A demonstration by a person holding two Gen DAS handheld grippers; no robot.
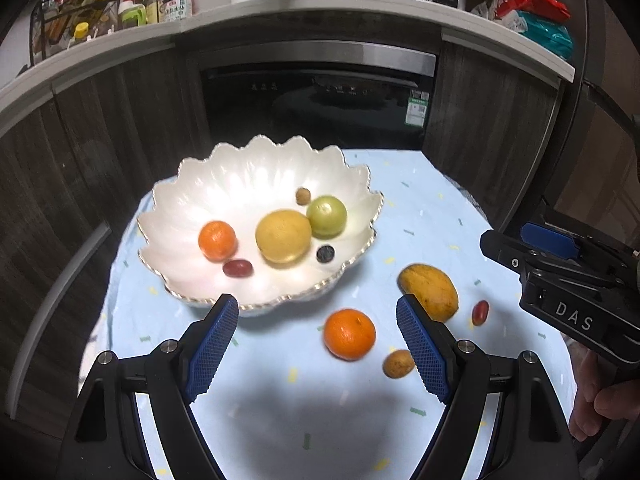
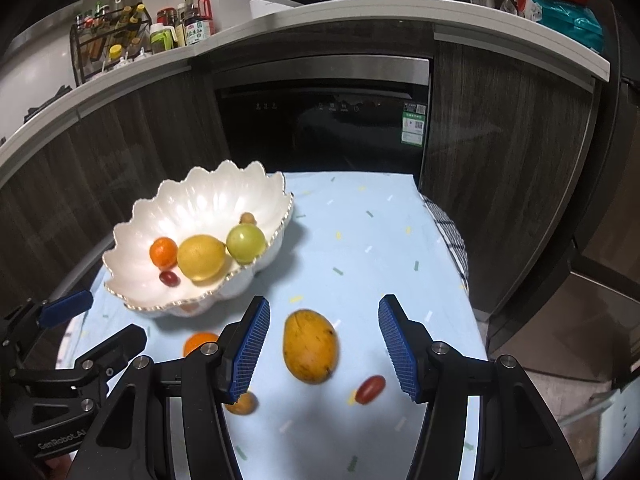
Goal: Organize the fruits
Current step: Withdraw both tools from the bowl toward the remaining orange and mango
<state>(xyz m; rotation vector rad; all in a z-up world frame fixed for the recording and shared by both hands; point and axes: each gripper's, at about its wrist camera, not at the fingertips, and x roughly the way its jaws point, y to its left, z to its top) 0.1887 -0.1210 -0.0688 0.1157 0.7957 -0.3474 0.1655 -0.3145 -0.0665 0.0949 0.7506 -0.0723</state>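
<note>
A white scalloped bowl (image 1: pixel 192 200) (image 2: pixel 140 216) holds an orange, a yellow fruit (image 1: pixel 283 236), a green fruit (image 1: pixel 327 216), a red grape, a dark berry and a small brown fruit. On the light blue cloth lie an orange (image 1: pixel 349 334), a mango (image 1: pixel 429 291) (image 2: pixel 310 346), a red grape (image 1: pixel 479 313) (image 2: pixel 370 389) and a small brown fruit (image 1: pixel 398 364) (image 2: pixel 241 403). My left gripper (image 1: pixel 317 340) hangs open above the cloth, the loose orange between its fingers' lines. My right gripper (image 2: pixel 325 346) is open over the mango, not touching it.
The cloth-covered table (image 2: pixel 380 240) stands in front of a dark built-in oven (image 1: pixel 316 100) and wood cabinets. A counter above carries bottles (image 1: pixel 172 0) and a rack. A checked cloth (image 2: pixel 452 236) hangs at the table's right edge. A hand (image 1: pixel 600 400) holds the right gripper.
</note>
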